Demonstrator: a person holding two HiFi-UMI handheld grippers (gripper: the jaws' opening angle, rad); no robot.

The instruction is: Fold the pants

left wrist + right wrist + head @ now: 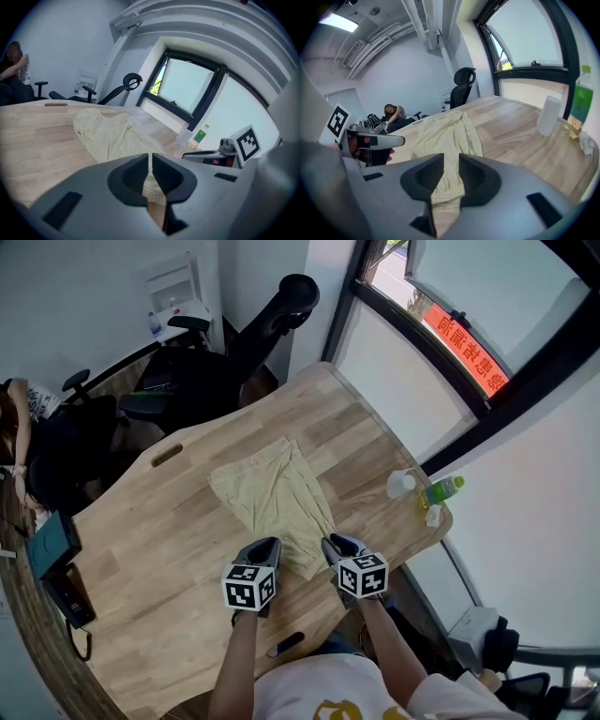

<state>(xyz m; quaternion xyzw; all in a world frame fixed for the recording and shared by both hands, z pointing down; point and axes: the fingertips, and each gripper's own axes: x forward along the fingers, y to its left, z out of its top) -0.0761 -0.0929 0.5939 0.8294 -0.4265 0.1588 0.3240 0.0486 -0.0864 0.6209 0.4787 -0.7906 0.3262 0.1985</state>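
Observation:
Pale yellow checked pants [277,498] lie flat on the wooden table [159,549], running from the middle toward the near edge. My left gripper [270,547] sits at the near left corner of the pants. In the left gripper view its jaws [151,164] meet, with a strip of the cloth [110,136] pinched between them. My right gripper [333,545] is at the near right corner. Its jaws [451,173] stand apart, and the hem of the pants [447,133] lies in the gap without being pressed.
A white cup [401,484], a green bottle [442,489] and crumpled paper [433,515] stand at the table's right edge. A black pen-like object [286,644] lies by the near edge. Office chairs [187,381] and a seated person [19,427] are beyond the far left side.

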